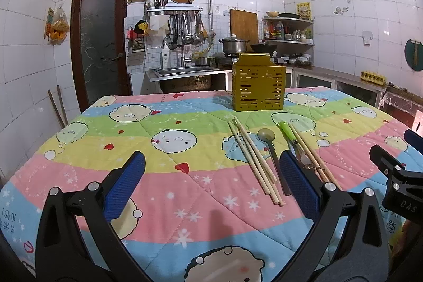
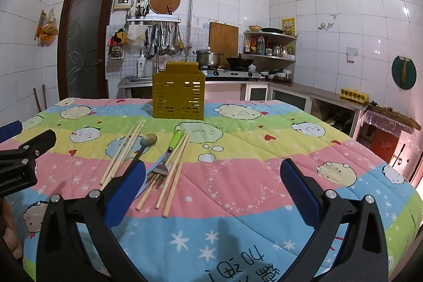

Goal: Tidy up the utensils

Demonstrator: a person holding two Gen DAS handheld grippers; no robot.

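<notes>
Utensils are laid out in a loose row on a tabletop that is covered with a striped cartoon-print quilt. A gold perforated utensil holder is stood upright toward the far side of the tabletop, well apart from both tools. In front of it, one bundle of wooden chopsticks is seen lying lengthwise, with a long-handled spoon just beside it, its rounded bowl turned toward the holder. Further along, a fork with a green handle is placed with its tines toward the cameras, and a second bundle of chopsticks is laid against it, touching or overlapping near the tines. The left tool is held released above the near part of the quilt, its blue-padded fingers spread wide with nothing between them; its right finger is seen just in front of the fork and second chopsticks. The right tool is likewise held released and empty, its fingers set far apart over a bare stretch of quilt, with its left finger close to the spoon handle and the fork tines. Each tool is glimpsed at the edge of the other's view. Behind the tabletop, a sink, hanging ladles, a pot and a wok on a stove are visible against white tiled walls.
</notes>
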